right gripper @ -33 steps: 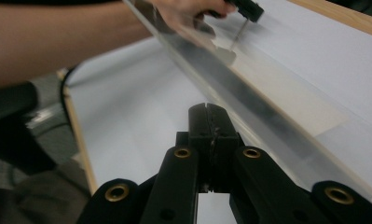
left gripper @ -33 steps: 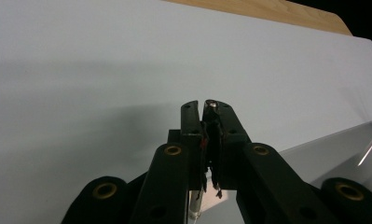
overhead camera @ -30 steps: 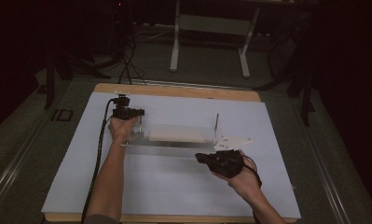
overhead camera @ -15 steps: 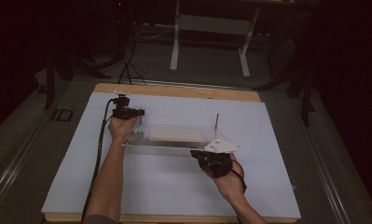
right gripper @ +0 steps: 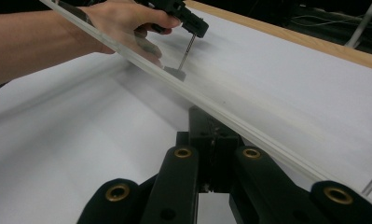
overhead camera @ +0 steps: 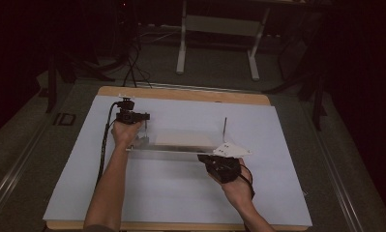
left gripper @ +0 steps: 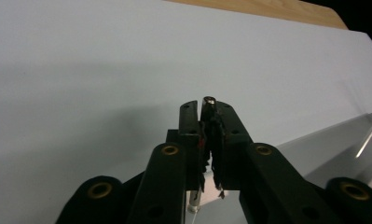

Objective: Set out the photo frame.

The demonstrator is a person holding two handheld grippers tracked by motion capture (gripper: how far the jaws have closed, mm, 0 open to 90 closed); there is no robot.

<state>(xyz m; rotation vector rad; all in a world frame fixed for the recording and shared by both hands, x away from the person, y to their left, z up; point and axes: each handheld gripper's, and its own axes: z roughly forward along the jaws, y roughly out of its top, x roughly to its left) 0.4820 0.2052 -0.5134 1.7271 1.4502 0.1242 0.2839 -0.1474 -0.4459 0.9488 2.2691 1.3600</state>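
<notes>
Panel (overhead camera: 181, 140): clear plate with upright rods, mid-tabletop (overhead camera: 84, 193).
Left gripper (left gripper: 208, 105): pinching the left rod (left gripper: 208, 99), jaws just easing apart.
Right gripper (overhead camera: 211, 159): pressed together under the near right edge.
Tip: lift both ends level, slowly.

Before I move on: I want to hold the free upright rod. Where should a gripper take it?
The rod stands upright and thin, top free, foot by the clear plate; so probably grip its upper shaft, jaws level, from the near side.
</notes>
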